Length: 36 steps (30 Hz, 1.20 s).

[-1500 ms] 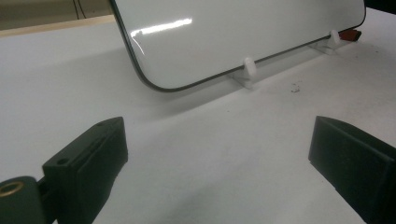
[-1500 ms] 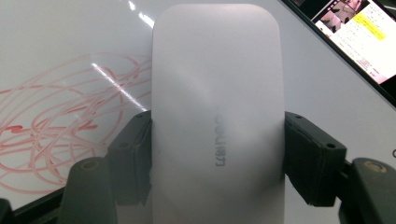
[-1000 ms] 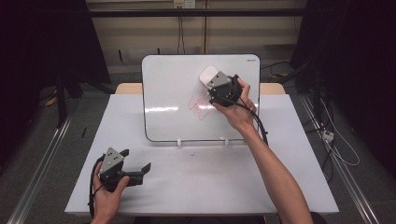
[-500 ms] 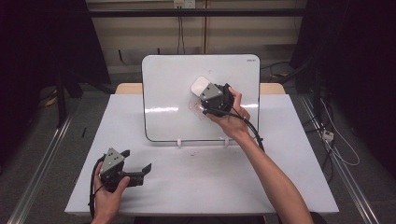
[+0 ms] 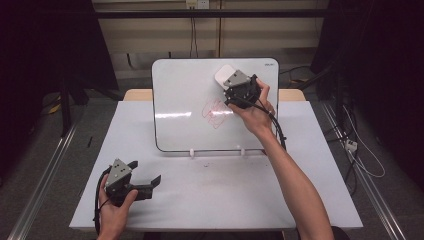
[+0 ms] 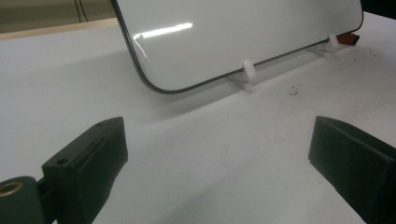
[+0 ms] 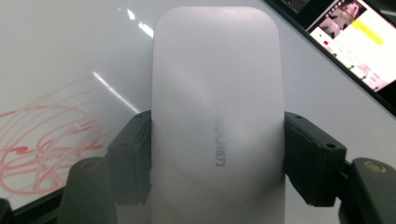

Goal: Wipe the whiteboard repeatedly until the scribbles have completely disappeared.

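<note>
Whiteboard stood propped at table's far side. Left gripper idled wide open, near-left. Red scribble remained mid-board; right gripper, clamping eraser, had swung up-right, off it, so wiping seemed unfinished.

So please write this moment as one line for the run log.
right tongs: shut on eraser, at whiteboard upper right | red scribble: not wiped | left tongs: open, on table

Left gripper & right gripper: black bodies w/ blocky jaws, grey three-cornered top plates, black trailing cables; forearms bare.
</note>
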Tool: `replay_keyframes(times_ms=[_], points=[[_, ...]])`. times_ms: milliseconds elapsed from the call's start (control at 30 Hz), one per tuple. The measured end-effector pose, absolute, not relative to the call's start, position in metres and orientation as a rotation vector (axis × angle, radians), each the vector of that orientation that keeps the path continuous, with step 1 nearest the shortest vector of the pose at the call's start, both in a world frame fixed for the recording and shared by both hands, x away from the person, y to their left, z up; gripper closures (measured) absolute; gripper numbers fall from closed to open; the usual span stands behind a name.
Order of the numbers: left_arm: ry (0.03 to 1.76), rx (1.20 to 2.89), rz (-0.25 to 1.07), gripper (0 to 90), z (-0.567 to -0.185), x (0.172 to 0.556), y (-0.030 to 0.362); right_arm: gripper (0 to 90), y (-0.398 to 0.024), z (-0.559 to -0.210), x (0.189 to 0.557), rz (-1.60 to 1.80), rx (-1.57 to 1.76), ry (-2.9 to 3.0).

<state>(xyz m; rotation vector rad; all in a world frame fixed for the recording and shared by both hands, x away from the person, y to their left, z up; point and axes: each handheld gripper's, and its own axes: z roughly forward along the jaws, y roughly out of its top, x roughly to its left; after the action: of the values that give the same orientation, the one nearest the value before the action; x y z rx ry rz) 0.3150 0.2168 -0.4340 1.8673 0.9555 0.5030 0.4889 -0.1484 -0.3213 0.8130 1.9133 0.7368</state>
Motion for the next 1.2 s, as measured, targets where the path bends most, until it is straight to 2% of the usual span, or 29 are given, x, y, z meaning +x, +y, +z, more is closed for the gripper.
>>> replay_keyframes(times_ms=[333, 933, 1200], points=[[0.955, 1.873, 0.500, 4.5, -0.435, 0.316, 0.215, 31.4, -0.144, -0.323, 0.487, 0.730, 0.852, 1.867], [0.954, 1.875, 0.496, 4.5, -0.435, 0.316, 0.213, 31.4, -0.098, -0.358, 0.461, 0.741, 0.722, 1.927], [0.948, 1.878, 0.491, 4.5, -0.435, 0.316, 0.213, 31.4, -0.106, -0.351, 0.467, 0.758, 0.723, 1.954]])
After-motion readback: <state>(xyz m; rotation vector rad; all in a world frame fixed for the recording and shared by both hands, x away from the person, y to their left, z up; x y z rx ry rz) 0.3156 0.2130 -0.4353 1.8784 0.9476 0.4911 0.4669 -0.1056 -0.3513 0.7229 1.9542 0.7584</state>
